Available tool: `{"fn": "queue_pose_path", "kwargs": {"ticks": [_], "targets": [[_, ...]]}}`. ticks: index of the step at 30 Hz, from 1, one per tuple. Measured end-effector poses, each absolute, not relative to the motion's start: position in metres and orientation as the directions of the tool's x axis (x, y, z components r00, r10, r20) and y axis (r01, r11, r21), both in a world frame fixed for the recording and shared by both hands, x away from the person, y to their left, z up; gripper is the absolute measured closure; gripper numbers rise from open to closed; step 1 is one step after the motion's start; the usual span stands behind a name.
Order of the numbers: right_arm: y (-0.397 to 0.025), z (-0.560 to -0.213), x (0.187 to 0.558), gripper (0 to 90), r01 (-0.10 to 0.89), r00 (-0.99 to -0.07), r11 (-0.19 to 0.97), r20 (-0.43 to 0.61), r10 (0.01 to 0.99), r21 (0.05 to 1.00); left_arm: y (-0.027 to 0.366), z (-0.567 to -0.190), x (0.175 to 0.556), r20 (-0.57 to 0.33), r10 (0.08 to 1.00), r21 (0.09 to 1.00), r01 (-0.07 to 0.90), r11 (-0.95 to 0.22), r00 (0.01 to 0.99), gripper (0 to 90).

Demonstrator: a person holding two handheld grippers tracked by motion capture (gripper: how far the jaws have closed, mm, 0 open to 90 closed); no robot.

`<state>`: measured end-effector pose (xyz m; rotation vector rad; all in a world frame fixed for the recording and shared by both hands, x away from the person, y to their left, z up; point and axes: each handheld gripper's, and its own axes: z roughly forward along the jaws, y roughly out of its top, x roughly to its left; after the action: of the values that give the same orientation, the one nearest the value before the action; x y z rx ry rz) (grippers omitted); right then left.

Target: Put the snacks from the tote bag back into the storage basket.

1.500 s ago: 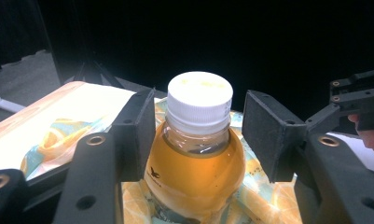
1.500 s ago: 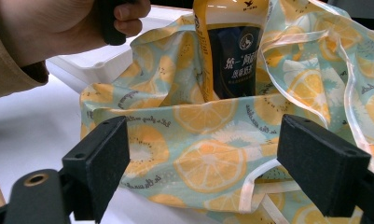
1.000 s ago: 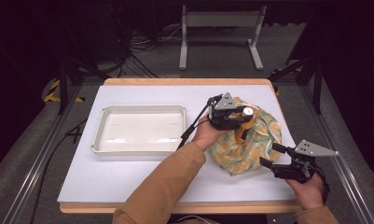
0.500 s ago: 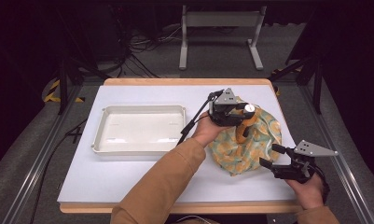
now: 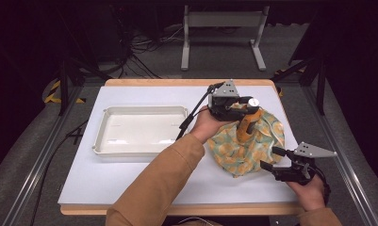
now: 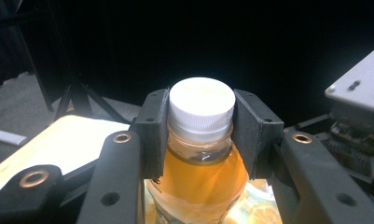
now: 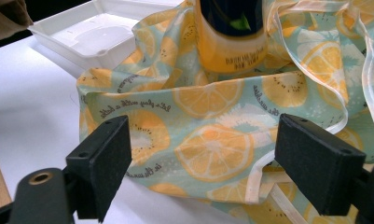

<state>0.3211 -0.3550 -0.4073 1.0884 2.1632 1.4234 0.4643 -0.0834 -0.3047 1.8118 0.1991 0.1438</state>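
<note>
The left gripper (image 6: 201,135) pinches the neck of the clear plastic bottle of orange drink (image 6: 201,172) under its white cap, holding it upright over the lemon-printed fabric bag (image 5: 245,146), probably to lift it out, while the right gripper (image 7: 222,163), jaws wide apart and empty, faces the bag's near edge.

**Script on the bag, small print on the bottle**

The citrus-print cloth bag (image 7: 212,126) carries curling grey script lines between its lemon slices; at 9 o'clock one seems to read "let's play with a little", not surely. The bottle (image 7: 231,42) bears dark small print on its orange band, too blurred to read.
</note>
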Motion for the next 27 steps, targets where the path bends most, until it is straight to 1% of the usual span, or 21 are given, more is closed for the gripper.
{"fn": "queue_pose_path", "kwargs": {"ticks": [3, 18, 23, 27], "targets": [[-0.354, -0.408, 0.322, 19.1, 0.422, -0.652, 0.209, 0.135, 0.746, 0.882, -0.08, -0.298, 0.463, 0.007, 0.197, 0.971, 0.041, -0.237, 0.98, 58.2], [-0.354, -0.409, 0.323, 19.1, 0.425, -0.656, 0.208, 0.141, 0.742, 0.881, -0.064, -0.269, 0.458, 0.007, 0.17, 0.984, 0.023, -0.177, 0.985, 58.3], [-0.353, -0.409, 0.323, 19.1, 0.427, -0.655, 0.206, 0.144, 0.742, 0.881, -0.055, -0.264, 0.457, 0.01, 0.159, 0.986, 0.017, -0.168, 0.987, 58.3], [-0.353, -0.41, 0.324, 19.1, 0.424, -0.657, 0.209, 0.141, 0.74, 0.881, -0.039, -0.258, 0.455, 0.017, 0.145, 0.986, 0.007, -0.164, 0.989, 58.3]]}}
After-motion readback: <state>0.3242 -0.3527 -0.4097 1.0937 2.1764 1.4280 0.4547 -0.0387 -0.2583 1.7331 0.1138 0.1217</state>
